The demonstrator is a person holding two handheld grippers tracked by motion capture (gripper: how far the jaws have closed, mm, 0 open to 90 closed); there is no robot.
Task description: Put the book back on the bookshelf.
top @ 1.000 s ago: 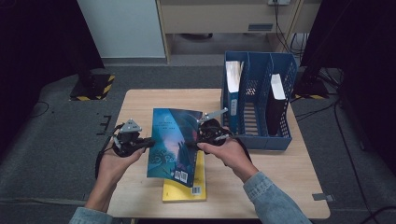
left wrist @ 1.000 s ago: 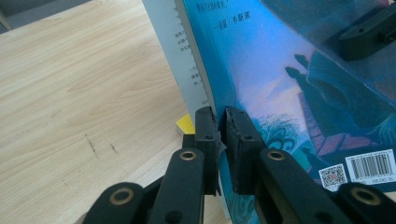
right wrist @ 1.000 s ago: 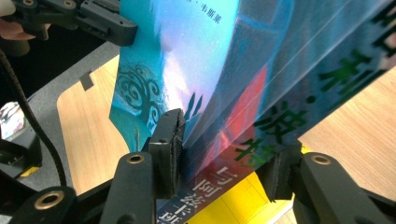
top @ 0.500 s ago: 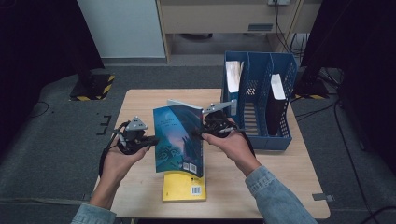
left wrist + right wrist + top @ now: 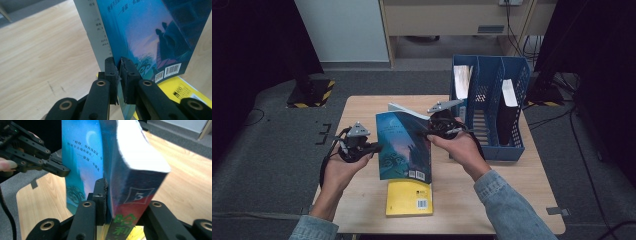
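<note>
Blue book [image 5: 404, 145] lifted above yellow book [image 5: 409, 197]; left gripper [image 5: 119, 72] pinches its cover, right gripper [image 5: 117, 195] clamps its spine (file rack [image 5: 492, 145] just beside).

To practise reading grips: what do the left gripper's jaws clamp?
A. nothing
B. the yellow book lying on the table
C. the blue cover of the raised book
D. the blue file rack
C: the left gripper pinches the blue-covered paperback book's cover edge, above the yellow book.

Lab-like workroom: wooden table [image 5: 362, 107], blue file rack [image 5: 512, 145], floor cables [image 5: 582, 150], hazard-taped stand base [image 5: 309, 95].
</note>
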